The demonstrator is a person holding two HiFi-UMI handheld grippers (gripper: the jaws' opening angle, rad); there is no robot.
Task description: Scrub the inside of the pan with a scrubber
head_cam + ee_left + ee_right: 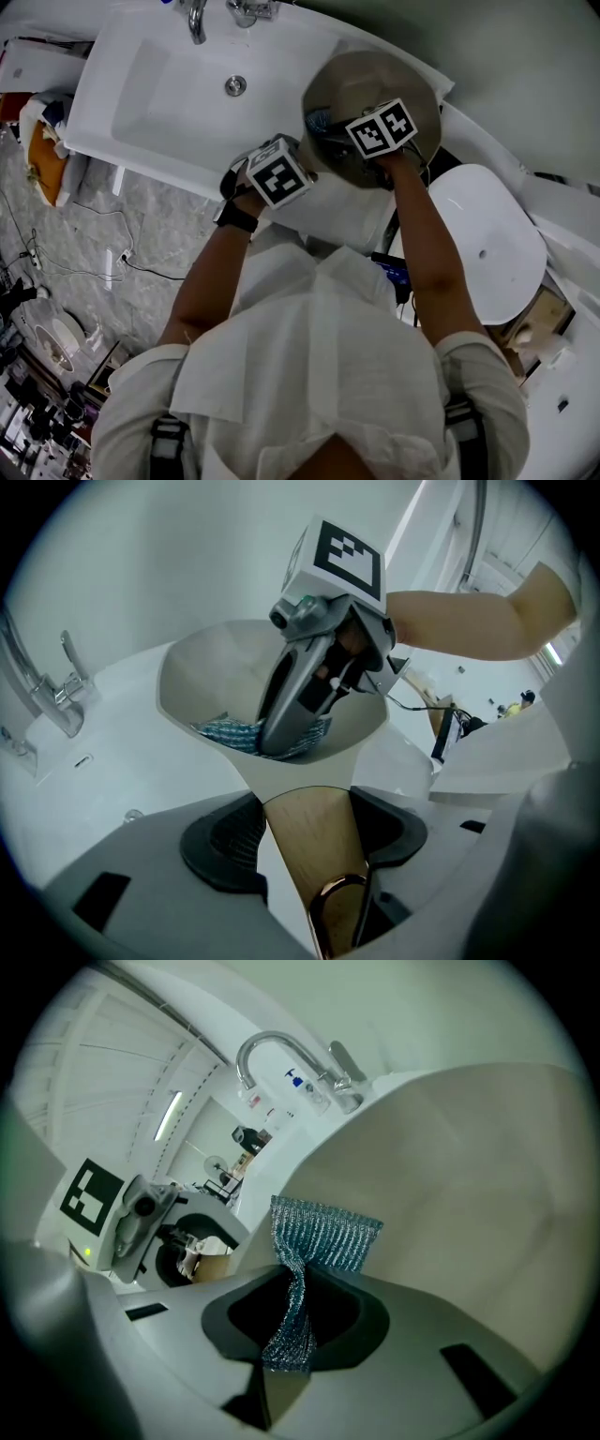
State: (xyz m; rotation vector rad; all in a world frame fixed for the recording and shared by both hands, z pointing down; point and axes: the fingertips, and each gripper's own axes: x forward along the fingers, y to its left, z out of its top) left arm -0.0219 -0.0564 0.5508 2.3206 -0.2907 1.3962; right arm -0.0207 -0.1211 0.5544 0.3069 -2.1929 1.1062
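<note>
The person's white shirt [319, 356] filled the nearest part of the head view, with both bare forearms reaching forward from it toward the pan [361, 89]. The left gripper [309, 841] sat on the person's side of the pan, and its fingers stood wide apart, clamped on either edge of the pan's wooden handle [302, 813]. A copper-coloured hanging loop [336, 900] showed at the handle's near end, behind the fingers. The right gripper [291, 1330] reached over the pan's near rim into the bowl. Its fingers were drawn almost together and pinched a blue-green mesh scrubber [323, 1232] by a twisted lower end. The scrubber's free upper part fanned out flat against the pan's beige inner wall, low in the bowl and close to the side where the handle joined.

The pan itself was tipped, its open face turned toward the person, and it was held above the near right corner of the white sink [155, 98]. Left of the pan lay the sink's drain [235, 85]. Beyond the pan and to its left, at the sink's far edge, rose the chrome faucet [196, 21].
</note>
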